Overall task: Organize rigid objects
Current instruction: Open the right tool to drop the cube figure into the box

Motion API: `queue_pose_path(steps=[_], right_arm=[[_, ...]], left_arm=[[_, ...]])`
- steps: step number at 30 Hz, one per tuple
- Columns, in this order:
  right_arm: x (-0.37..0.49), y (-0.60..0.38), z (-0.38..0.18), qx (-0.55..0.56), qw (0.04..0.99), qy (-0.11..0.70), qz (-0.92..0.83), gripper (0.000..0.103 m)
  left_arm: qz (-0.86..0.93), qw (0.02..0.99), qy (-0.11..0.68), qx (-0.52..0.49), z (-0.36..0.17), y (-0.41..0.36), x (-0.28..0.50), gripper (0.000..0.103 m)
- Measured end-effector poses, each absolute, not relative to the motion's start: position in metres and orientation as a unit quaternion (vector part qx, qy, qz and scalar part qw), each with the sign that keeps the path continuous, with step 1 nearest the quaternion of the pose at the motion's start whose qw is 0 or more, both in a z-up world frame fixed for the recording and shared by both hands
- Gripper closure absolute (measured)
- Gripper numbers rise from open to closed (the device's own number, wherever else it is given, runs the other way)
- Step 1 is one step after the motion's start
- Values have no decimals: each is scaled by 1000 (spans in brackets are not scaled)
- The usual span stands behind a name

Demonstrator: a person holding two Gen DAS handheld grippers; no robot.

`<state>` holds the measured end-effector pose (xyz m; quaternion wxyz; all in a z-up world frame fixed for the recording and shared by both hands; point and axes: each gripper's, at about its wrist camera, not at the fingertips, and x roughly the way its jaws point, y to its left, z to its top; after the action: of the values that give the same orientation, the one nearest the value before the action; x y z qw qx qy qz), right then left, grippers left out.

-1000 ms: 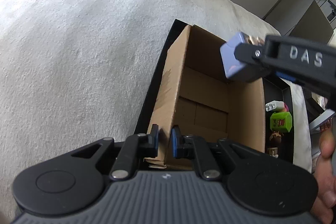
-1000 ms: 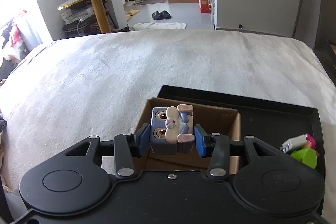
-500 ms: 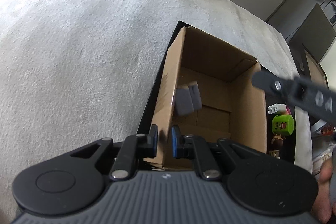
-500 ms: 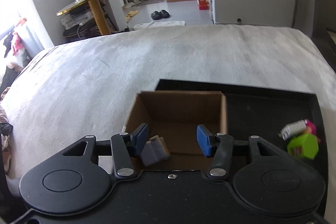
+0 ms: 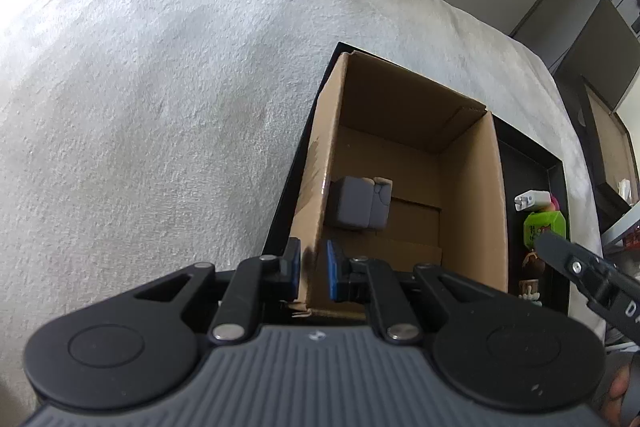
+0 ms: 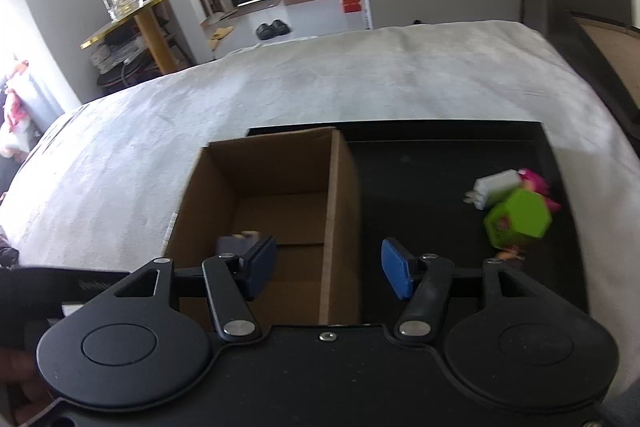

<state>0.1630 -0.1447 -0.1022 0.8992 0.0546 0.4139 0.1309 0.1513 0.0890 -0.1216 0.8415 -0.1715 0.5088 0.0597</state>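
Note:
An open cardboard box [image 5: 472, 187] stands at the left end of a black tray [image 5: 532, 163] on a pale blanket. My left gripper [image 5: 313, 269] is shut on the box's near left wall. A grey cube toy [image 5: 358, 203] lies on the box floor against that wall; the right wrist view shows only a corner of the cube toy [image 6: 232, 245] behind a finger. My right gripper [image 6: 329, 269] hovers over the box's right wall [image 6: 332, 227], its jaws opening and gripping nothing. One of its fingers [image 5: 576, 267] shows at the right of the left wrist view.
On the tray's right part [image 6: 440, 155] lie a green block toy [image 6: 518, 219], a white plug [image 6: 496, 187], a pink toy [image 6: 534, 181] and a small brown figure [image 5: 532, 267]. A person's hand [image 5: 616, 399] holds the right gripper. The blanket [image 5: 160, 107] spreads to the left.
The right gripper let go of the grey cube toy, which dropped into the box. That gripper then opened wider and moved right toward the tray. The left gripper kept its hold.

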Motion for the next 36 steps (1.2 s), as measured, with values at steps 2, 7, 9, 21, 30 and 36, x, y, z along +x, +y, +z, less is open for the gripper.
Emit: queue_pose_path(steps=[2, 7, 9, 21, 30, 36], right_arm=[[159, -156, -104, 59, 901, 413, 122, 42], [151, -187, -114, 73, 903, 412, 98, 40], [150, -198, -120, 81, 902, 415, 92, 40], [143, -252, -147, 108, 903, 410, 65, 40], [144, -275, -170, 108, 902, 416, 42, 40], [152, -275, -185, 103, 895, 433, 44, 41]], left_arm=[[61, 844, 505, -170, -119, 88, 150, 92], [69, 854, 491, -160, -111, 84, 142, 92], [71, 858, 485, -153, -106, 80, 140, 91], [82, 864, 489, -90, -96, 54, 140, 51], [102, 871, 480, -33, -84, 28, 138, 36], [112, 867, 485, -12, -81, 18, 140, 35]])
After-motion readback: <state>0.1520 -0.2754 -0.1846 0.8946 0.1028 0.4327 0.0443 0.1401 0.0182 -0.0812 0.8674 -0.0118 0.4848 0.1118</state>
